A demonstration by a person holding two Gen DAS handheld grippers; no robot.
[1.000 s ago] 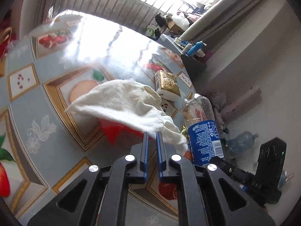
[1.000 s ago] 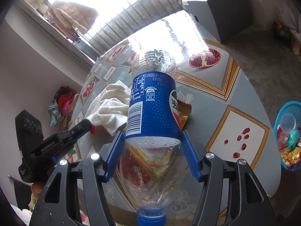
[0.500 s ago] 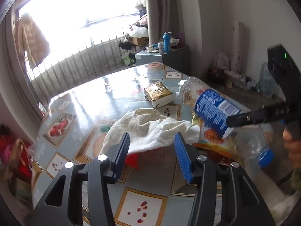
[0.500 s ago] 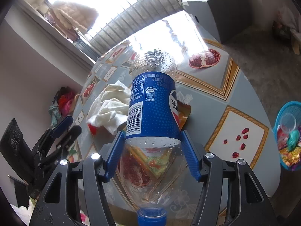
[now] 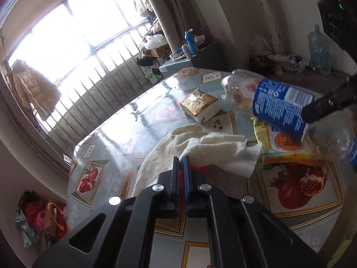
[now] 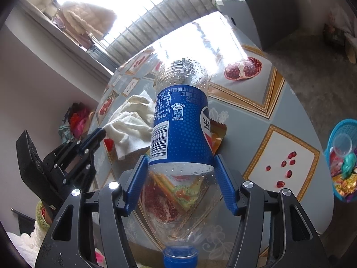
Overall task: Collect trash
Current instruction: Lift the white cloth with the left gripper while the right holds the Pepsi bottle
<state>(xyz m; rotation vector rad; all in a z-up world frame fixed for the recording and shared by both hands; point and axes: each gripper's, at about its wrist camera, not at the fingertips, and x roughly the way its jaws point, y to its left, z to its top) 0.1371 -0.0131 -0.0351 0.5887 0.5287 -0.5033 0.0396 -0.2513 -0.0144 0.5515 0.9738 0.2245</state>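
Observation:
My right gripper (image 6: 180, 174) is shut on an empty clear plastic bottle (image 6: 180, 131) with a blue label, held above the table with its blue cap toward the camera. The bottle also shows in the left wrist view (image 5: 276, 105). My left gripper (image 5: 181, 160) is shut, its fingertips at the near edge of a white cloth (image 5: 200, 149) that lies over a red wrapper (image 5: 197, 168); whether it pinches anything is not clear. It shows in the right wrist view (image 6: 98, 134) beside the cloth (image 6: 131, 125). A yellow snack wrapper (image 5: 287, 147) lies under the bottle.
A gold-topped packet (image 5: 199, 105) lies further back on the fruit-patterned table (image 5: 116, 138). A blue basket (image 6: 343, 156) holding trash sits on the floor right of the table. A grey cabinet (image 6: 263, 11) stands beyond the table's far end. Bags (image 5: 42, 218) lie on the floor at left.
My left gripper opened half a second ago and is now shut again, closer to the cloth's edge. My right gripper has held the bottle still throughout.

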